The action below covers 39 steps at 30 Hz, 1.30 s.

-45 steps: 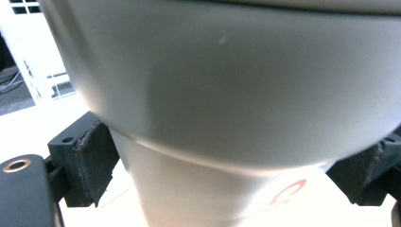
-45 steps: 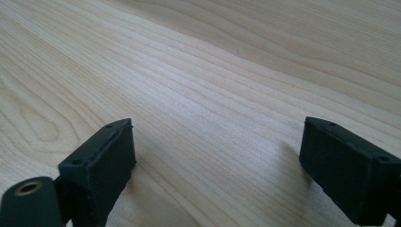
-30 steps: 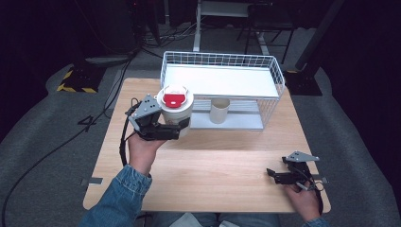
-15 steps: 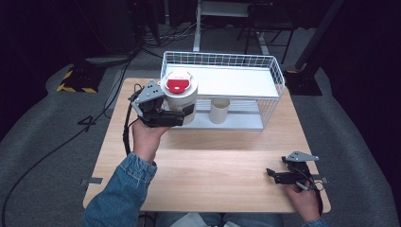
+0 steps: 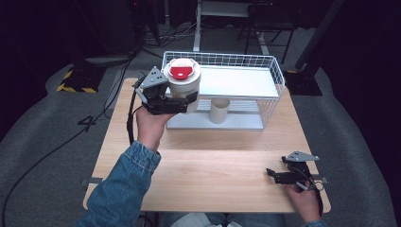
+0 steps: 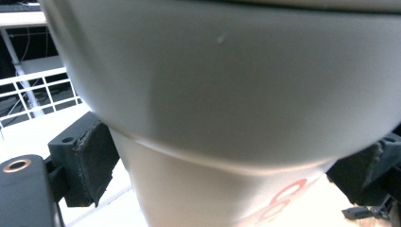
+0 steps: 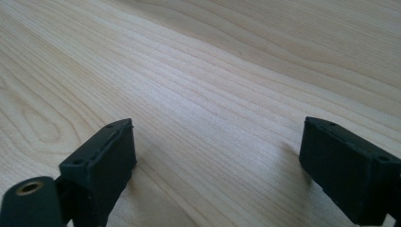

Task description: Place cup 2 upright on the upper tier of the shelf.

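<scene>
A white paper cup (image 5: pixel 184 84) with a white lid and a red disc on top hangs in the air at the front left corner of the white wire rack (image 5: pixel 272 71). My left gripper (image 5: pixel 187 100) is shut on its body just below the lid. In the left gripper view the cup (image 6: pixel 227 94) looms close, and a black pad (image 6: pixel 97 161) presses on each side of it. My right gripper (image 5: pixel 275 174) rests on the wooden table (image 5: pixel 213 165) near the front right corner. It is open, with bare wood between its jaws (image 7: pixel 217 165).
A second, beige cup (image 5: pixel 220 110) stands on the rack's lower shelf under the white upper shelf. Cables trail off the table's left side. The floor around is dark grey, with stands behind the rack.
My left gripper has lifted the cup and carried it up and right toward the rack's upper shelf. The right gripper has stayed put.
</scene>
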Each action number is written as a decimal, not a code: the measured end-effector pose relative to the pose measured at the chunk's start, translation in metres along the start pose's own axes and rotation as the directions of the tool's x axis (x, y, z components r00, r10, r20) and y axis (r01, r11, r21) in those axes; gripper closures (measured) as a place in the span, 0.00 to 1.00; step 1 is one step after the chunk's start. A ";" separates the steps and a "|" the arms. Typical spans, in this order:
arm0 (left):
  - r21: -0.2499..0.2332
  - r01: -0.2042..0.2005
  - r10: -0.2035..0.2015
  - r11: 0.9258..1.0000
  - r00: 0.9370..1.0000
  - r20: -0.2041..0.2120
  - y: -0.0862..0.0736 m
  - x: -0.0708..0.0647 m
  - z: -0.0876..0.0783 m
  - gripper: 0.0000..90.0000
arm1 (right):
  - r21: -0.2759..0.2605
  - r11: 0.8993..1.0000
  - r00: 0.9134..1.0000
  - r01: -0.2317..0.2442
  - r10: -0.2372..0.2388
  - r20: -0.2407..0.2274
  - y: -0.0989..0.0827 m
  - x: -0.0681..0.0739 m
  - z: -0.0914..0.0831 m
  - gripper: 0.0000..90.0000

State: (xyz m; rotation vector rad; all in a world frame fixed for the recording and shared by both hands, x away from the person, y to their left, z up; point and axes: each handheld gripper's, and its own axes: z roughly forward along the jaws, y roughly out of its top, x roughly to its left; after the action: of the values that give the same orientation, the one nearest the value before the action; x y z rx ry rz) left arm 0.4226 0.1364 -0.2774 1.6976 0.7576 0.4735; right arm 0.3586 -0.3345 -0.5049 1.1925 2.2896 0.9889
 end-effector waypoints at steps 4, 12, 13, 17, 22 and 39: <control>0.003 -0.005 0.005 1.000 1.000 -0.003 0.007 0.000 0.007 0.11 | 0.000 1.000 1.000 0.000 0.000 0.000 0.000 0.000 0.000 0.13; -0.037 -0.010 0.009 0.999 1.000 -0.014 0.021 0.000 0.024 0.11 | -0.001 1.000 1.000 0.004 -0.004 -0.002 0.000 0.000 0.000 0.14; -0.043 -0.010 0.010 0.999 1.000 -0.019 0.022 0.001 0.026 0.11 | -0.002 1.000 1.000 0.004 -0.004 -0.002 0.000 0.000 0.000 0.14; -0.056 -0.008 0.007 0.998 1.000 -0.026 0.028 0.003 0.037 0.11 | -0.003 1.000 1.000 0.005 -0.005 -0.003 0.000 0.000 0.000 0.14; -0.062 -0.010 0.008 0.998 0.999 -0.037 0.033 0.001 0.048 0.11 | -0.003 1.000 1.000 0.006 -0.006 -0.004 0.000 0.000 0.000 0.15; -0.065 -0.010 0.003 0.998 0.994 -0.108 0.051 0.006 0.097 0.11 | -0.004 1.000 1.000 0.005 -0.005 -0.006 0.000 0.000 0.000 0.15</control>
State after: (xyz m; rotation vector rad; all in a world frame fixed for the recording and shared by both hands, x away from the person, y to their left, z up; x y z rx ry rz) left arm 0.5034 0.0655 -0.2541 1.6240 0.8060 0.5923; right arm 0.3583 -0.3345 -0.5049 1.1827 2.2933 0.9959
